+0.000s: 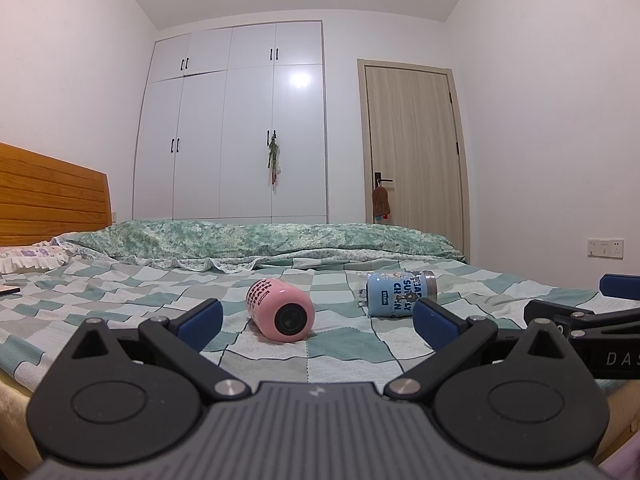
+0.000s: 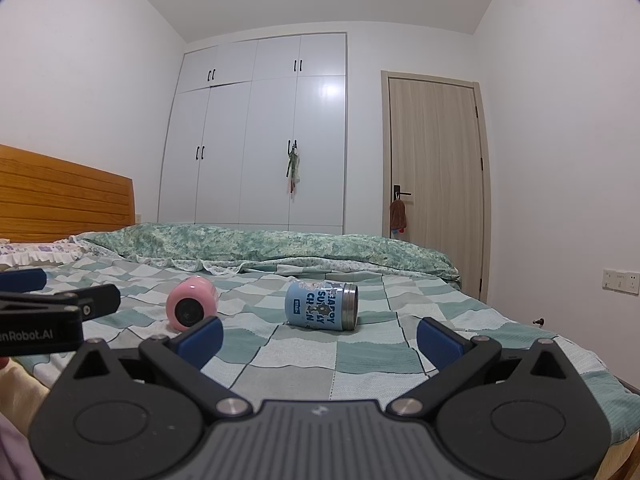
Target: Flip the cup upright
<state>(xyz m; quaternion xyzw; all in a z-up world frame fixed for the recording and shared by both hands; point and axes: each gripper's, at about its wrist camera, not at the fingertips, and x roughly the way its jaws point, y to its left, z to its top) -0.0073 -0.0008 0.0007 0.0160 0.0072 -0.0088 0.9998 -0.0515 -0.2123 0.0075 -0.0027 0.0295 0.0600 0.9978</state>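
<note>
A pink cup (image 1: 280,307) lies on its side on the checked bed sheet (image 1: 344,360), one dark round end facing me. A blue printed cup (image 1: 400,293) with a metal rim lies on its side to its right. My left gripper (image 1: 318,320) is open and empty, short of the pink cup. In the right wrist view the pink cup (image 2: 192,306) is at left and the blue cup (image 2: 322,306) is ahead. My right gripper (image 2: 320,334) is open and empty, short of the blue cup. The right gripper's side also shows in the left wrist view at far right.
A rolled green quilt (image 1: 260,242) lies across the far side of the bed. A wooden headboard (image 1: 52,196) and pillow are at left. A white wardrobe (image 1: 236,128) and a door (image 1: 412,148) stand behind. The other gripper (image 2: 44,312) shows at left in the right wrist view.
</note>
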